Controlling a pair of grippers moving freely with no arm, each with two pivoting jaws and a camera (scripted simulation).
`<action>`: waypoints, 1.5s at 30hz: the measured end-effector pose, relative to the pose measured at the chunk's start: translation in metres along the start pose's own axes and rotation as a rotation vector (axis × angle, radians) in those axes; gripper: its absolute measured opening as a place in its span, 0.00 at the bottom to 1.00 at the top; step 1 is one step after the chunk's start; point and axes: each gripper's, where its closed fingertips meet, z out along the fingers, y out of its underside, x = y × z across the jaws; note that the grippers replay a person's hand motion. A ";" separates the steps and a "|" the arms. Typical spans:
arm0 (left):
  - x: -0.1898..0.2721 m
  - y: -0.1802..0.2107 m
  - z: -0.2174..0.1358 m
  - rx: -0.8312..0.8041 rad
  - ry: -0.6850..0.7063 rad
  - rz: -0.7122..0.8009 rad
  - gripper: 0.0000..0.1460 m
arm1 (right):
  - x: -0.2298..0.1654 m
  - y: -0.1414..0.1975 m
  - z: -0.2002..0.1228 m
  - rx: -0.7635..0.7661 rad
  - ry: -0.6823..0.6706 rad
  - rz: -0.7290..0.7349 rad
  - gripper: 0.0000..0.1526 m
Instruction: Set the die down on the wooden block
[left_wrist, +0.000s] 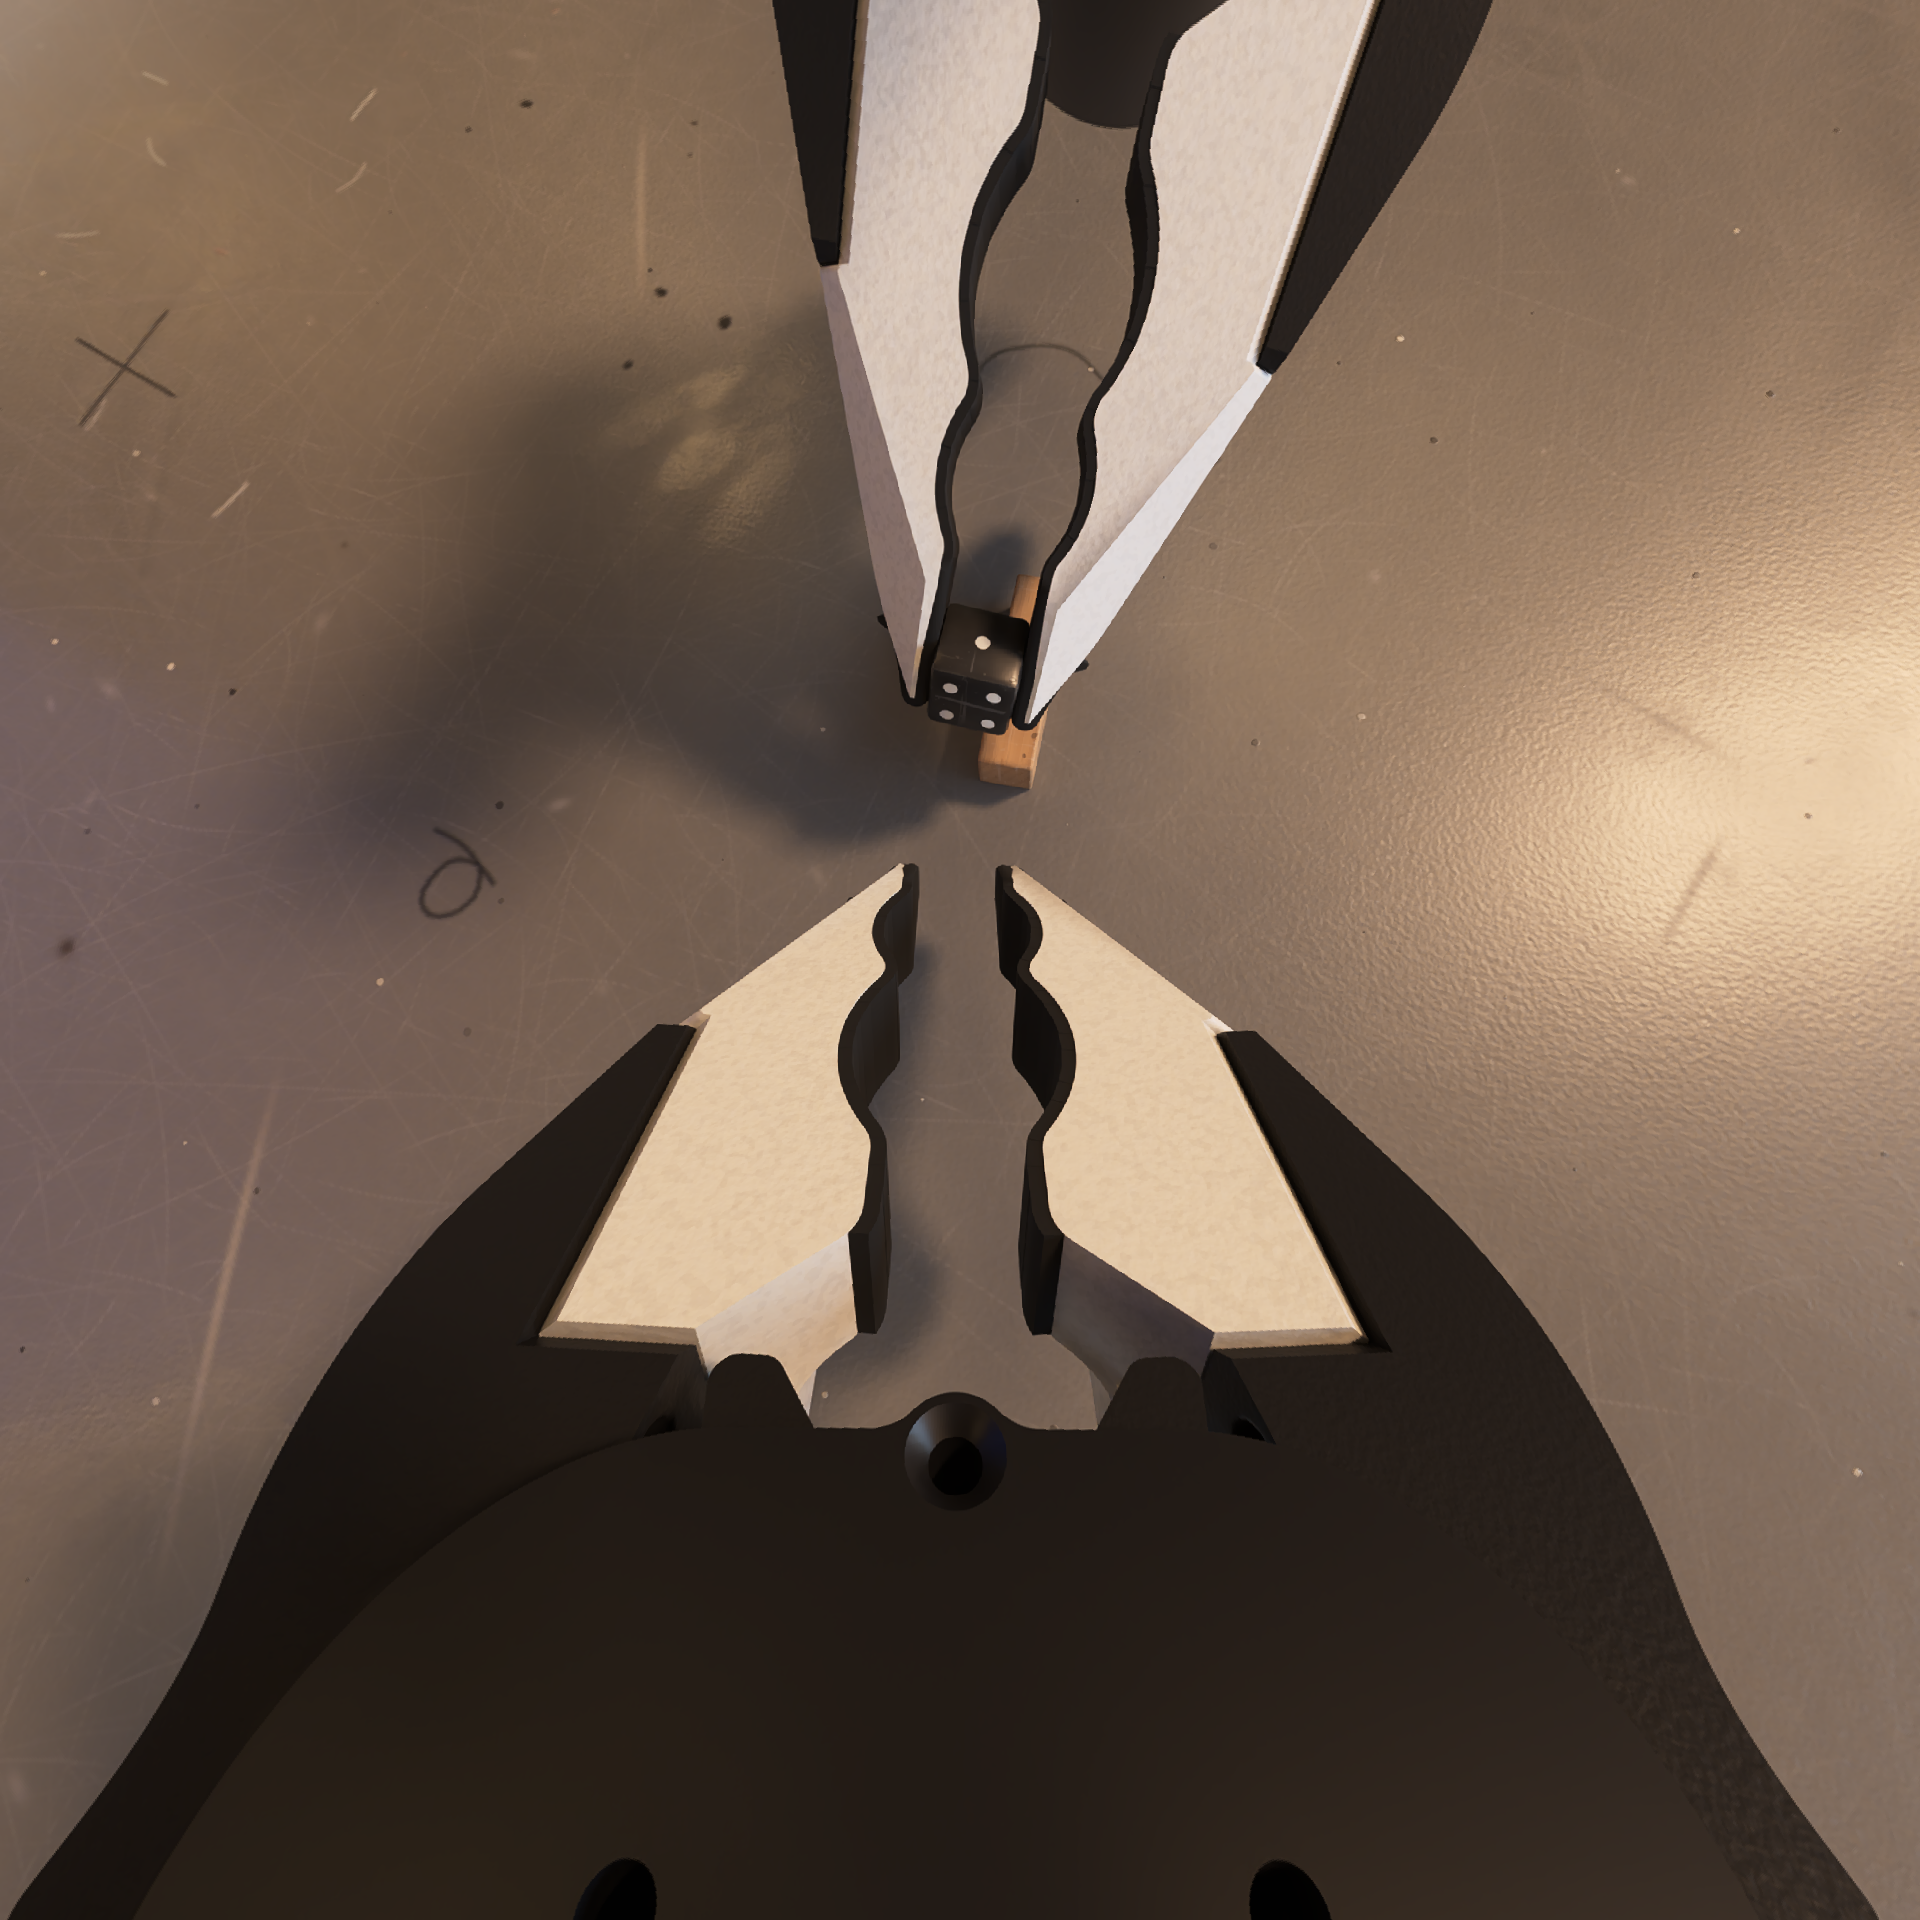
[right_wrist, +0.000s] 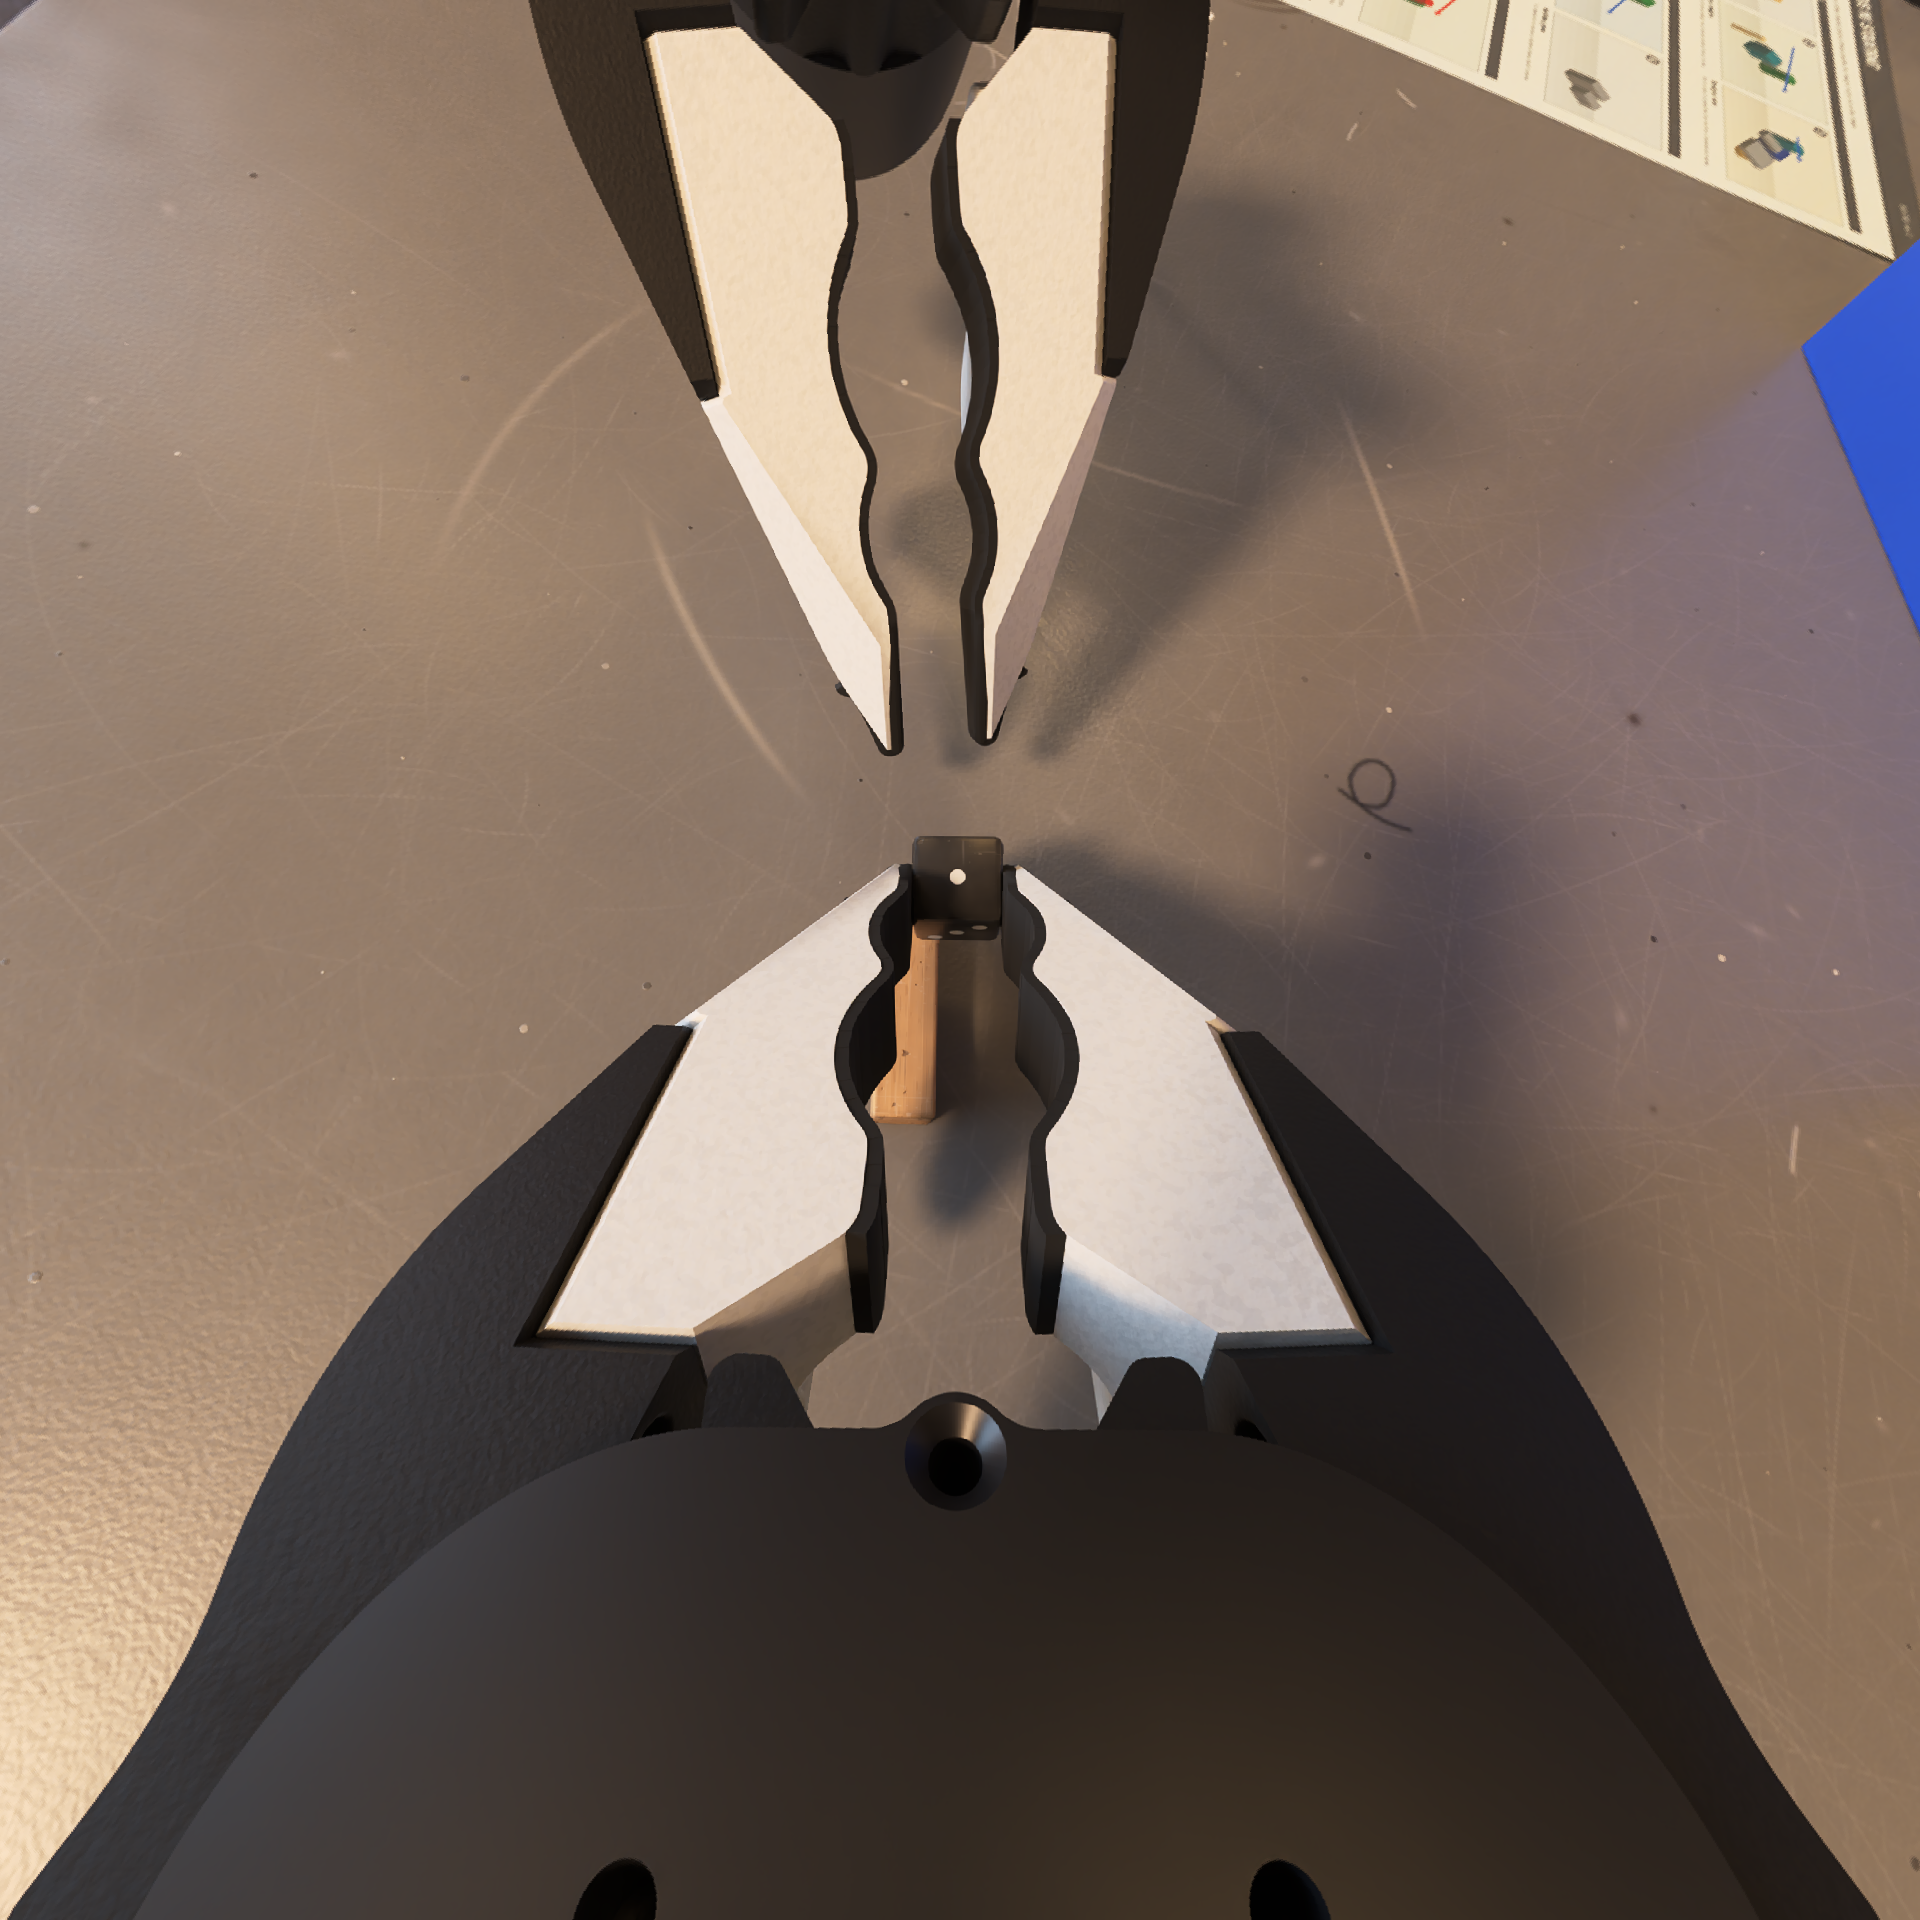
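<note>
A black die (left_wrist: 971, 675) with white pips is held between the fingertips of my right gripper (left_wrist: 971, 717), which reaches in from the far side in the left wrist view. The die sits over a small wooden block (left_wrist: 1008, 764) lying on the table; I cannot tell whether they touch. In the right wrist view the right gripper (right_wrist: 956, 878) is shut on the die (right_wrist: 957, 883), with the block (right_wrist: 909, 1039) below between the fingers. My left gripper (left_wrist: 956, 873) is slightly open and empty, a little short of the block. It also shows in the right wrist view (right_wrist: 937, 743).
The scratched grey-brown tabletop (left_wrist: 1455, 623) carries pen marks, a cross (left_wrist: 125, 369) and a loop (left_wrist: 452, 883). A printed sheet (right_wrist: 1662, 104) lies at the far right in the right wrist view, beside a blue flat thing (right_wrist: 1881, 436) at the edge.
</note>
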 end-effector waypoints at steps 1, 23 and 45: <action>0.000 0.000 0.000 0.001 0.001 -0.001 0.10 | 0.000 0.000 0.000 0.001 0.000 0.000 0.11; 0.002 -0.010 -0.006 0.034 0.004 0.002 0.10 | 0.000 -0.009 -0.010 0.099 0.014 -0.007 0.11; 0.001 -0.024 -0.017 0.062 0.016 0.019 0.10 | 0.000 -0.018 -0.020 0.189 0.071 -0.010 0.11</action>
